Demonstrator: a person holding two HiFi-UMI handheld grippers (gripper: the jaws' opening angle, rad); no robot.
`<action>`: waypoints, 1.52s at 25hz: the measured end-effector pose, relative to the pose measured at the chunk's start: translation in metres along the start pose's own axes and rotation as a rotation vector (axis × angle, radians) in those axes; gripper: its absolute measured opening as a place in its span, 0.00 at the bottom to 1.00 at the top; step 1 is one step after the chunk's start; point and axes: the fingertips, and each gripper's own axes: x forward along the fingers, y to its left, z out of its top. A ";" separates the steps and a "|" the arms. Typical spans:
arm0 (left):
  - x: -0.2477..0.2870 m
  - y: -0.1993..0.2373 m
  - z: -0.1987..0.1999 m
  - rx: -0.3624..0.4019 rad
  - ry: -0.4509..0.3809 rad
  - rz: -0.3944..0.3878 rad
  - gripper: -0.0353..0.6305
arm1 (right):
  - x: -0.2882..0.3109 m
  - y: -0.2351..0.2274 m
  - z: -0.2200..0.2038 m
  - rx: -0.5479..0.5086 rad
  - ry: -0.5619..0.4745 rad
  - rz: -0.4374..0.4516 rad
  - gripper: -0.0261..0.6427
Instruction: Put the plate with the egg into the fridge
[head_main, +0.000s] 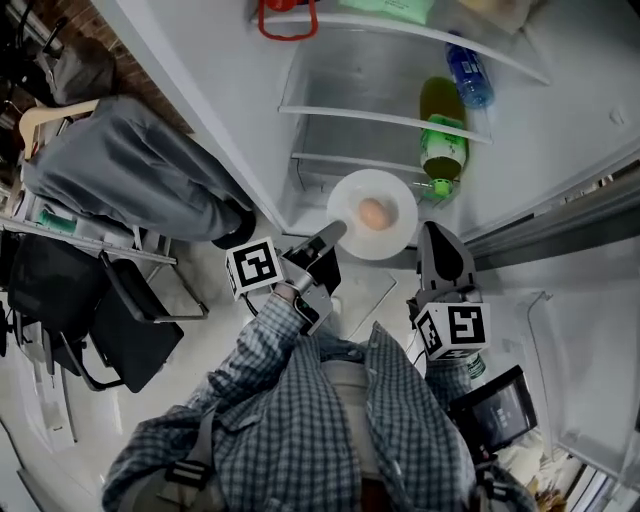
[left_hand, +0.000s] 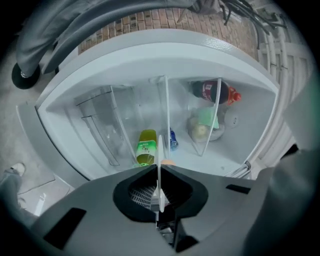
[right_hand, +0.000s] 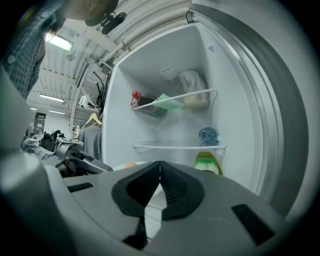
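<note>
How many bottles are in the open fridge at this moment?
3. A green-labelled bottle below the middle shelf, a blue bottle on that shelf, a dark red-capped bottle on the top shelf. Others may be hidden behind the plate.

blue-grey checked shirt (head_main: 330, 420) with dark buckled shoulder straps (head_main: 190, 468). left gripper (head_main: 335, 233) and right gripper (head_main: 433, 230) are grey, black-ribbed inside, each carrying a white cube (head_main: 253, 266) with black square markers.
</note>
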 end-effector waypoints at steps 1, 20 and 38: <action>0.003 0.002 0.002 0.001 0.014 0.004 0.08 | 0.004 -0.001 0.001 -0.003 -0.001 -0.012 0.05; 0.060 0.027 0.027 -0.038 0.091 0.008 0.08 | 0.058 -0.028 0.014 -0.043 0.007 -0.127 0.05; 0.113 0.046 0.066 0.018 -0.004 0.062 0.08 | 0.102 -0.046 0.032 -0.082 -0.010 -0.032 0.05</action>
